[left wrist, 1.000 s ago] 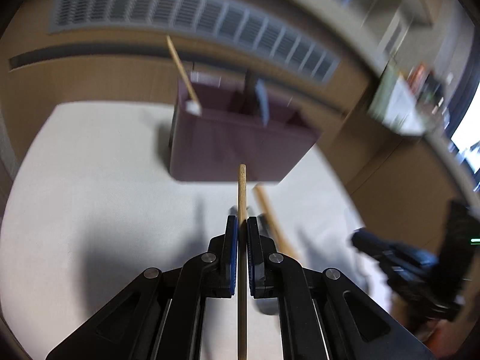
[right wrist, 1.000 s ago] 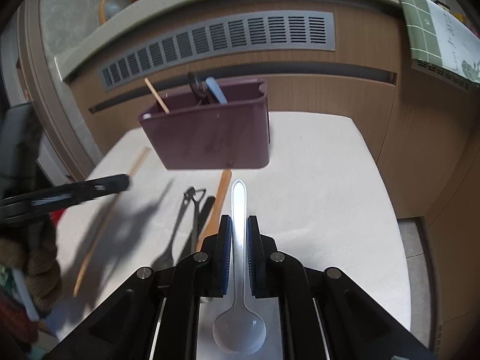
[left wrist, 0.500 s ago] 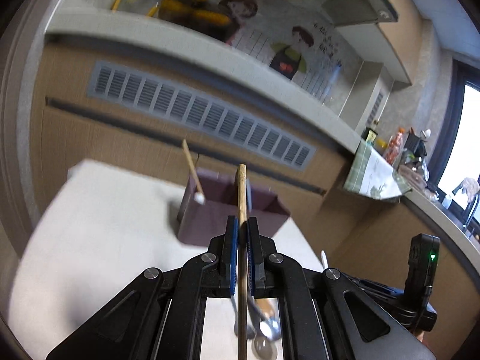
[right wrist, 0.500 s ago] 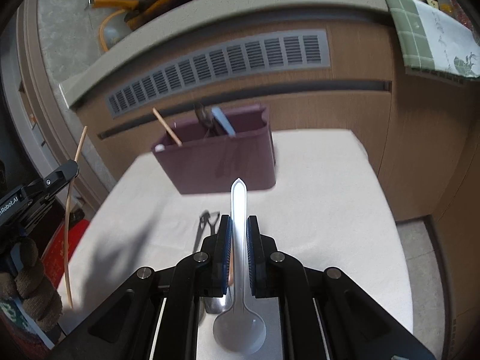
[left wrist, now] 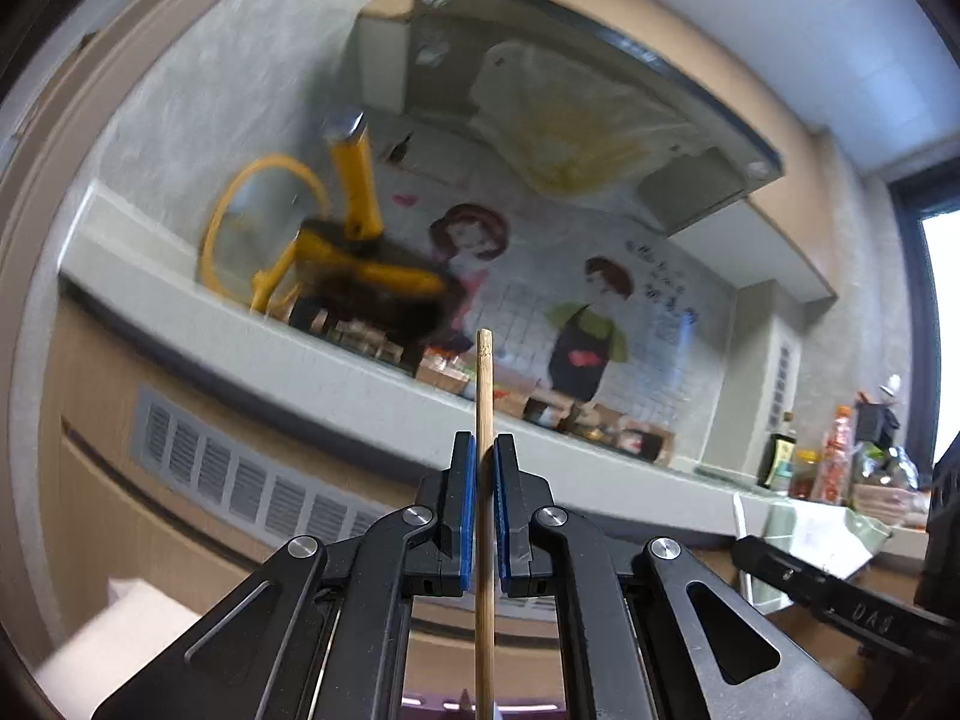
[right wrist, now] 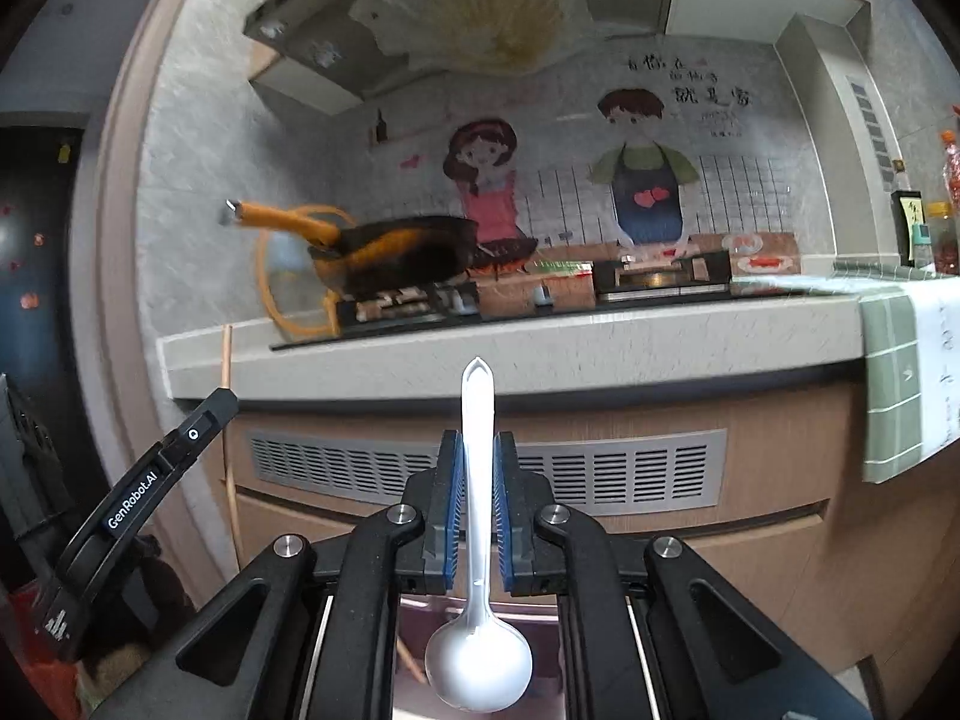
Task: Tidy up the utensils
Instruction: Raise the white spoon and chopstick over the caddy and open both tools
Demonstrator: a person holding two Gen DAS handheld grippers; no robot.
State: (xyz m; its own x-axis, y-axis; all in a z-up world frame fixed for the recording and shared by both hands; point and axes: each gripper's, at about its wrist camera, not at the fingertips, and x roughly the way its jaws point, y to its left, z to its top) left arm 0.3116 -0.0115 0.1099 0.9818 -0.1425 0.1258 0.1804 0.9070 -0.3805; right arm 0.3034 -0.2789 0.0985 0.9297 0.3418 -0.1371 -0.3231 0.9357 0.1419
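A thin, pale wooden chopstick (left wrist: pixel 485 480) stands upright, its blunt tip at 12 o'clock, pinched between the blue pads of the left tongs (left wrist: pixel 485 468); its lower length runs straight down to 6 o'clock. A white plastic spoon (right wrist: pixel 477 540) is clamped by its handle in the right tongs (right wrist: pixel 477 468), pointed handle end up at 12 o'clock, round bowl hanging at 6 o'clock. From the right wrist view, the chopstick appears at about 9 o'clock, upright.

chopstick (left wrist: pixel 483 420): matt wood; spoon (right wrist: pixel 477 540): glossy white plastic
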